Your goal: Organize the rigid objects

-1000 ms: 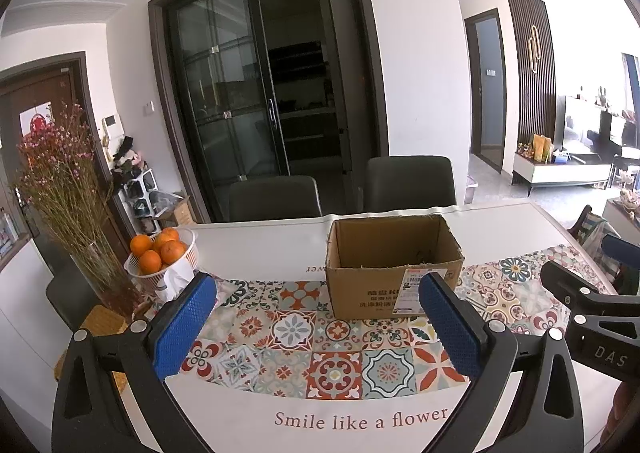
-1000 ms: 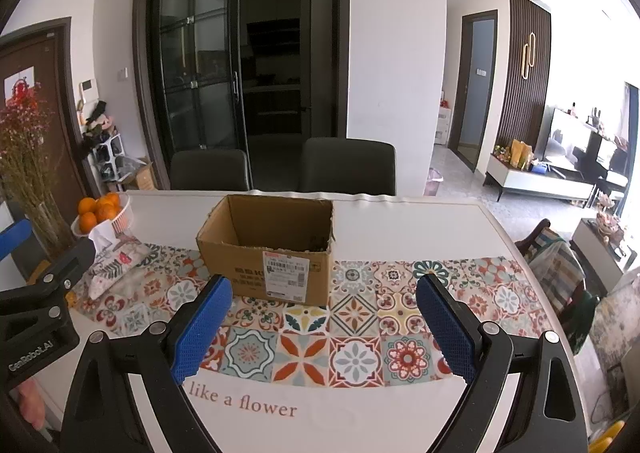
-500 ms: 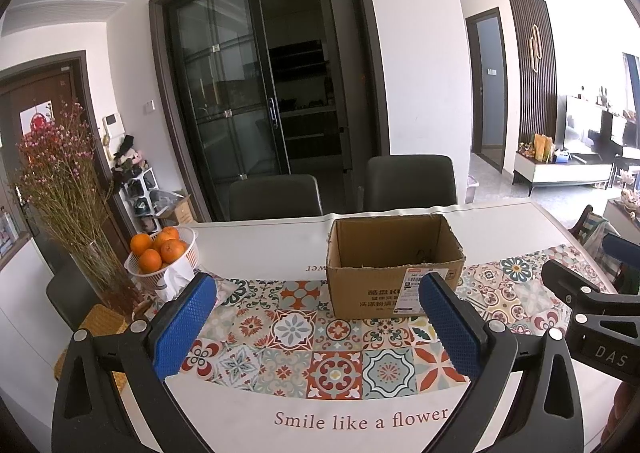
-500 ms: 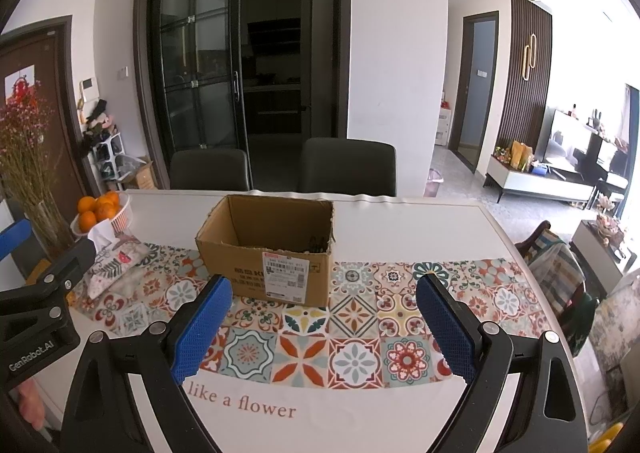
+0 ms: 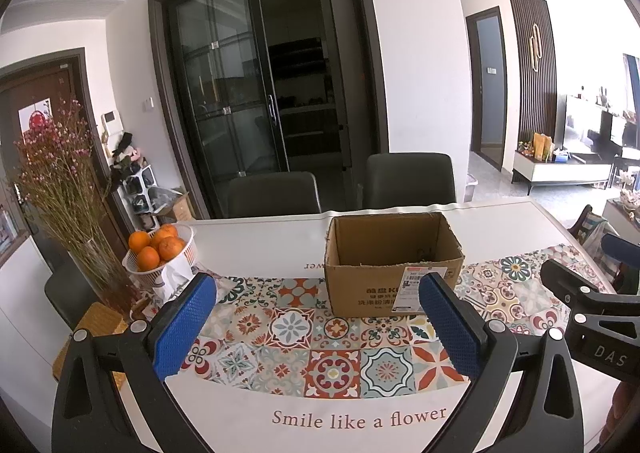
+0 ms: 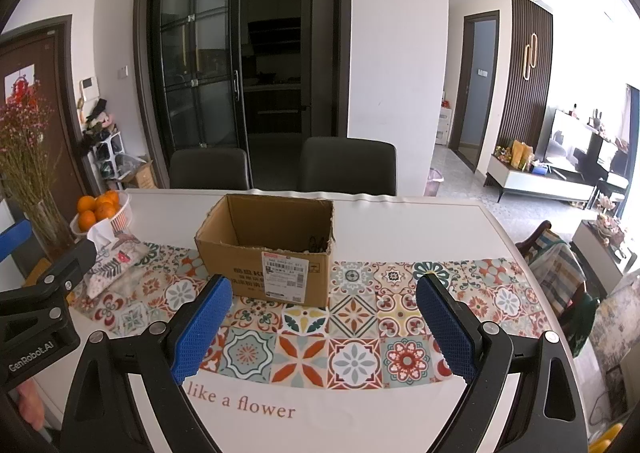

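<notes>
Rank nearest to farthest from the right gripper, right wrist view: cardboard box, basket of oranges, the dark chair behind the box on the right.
From the right gripper:
1. Cardboard box, straight ahead, slightly left, on the patterned runner.
2. Basket of oranges, far left on the table, beside the flower vase.
3. Dark chair, beyond the table's far edge.

Left claw (image 5: 316,317): black frame, blue dimpled pads, silver screws. Right claw (image 6: 324,315) is identical. White "DAS" and "GenRobot.AI" lettering on the bodies.
</notes>
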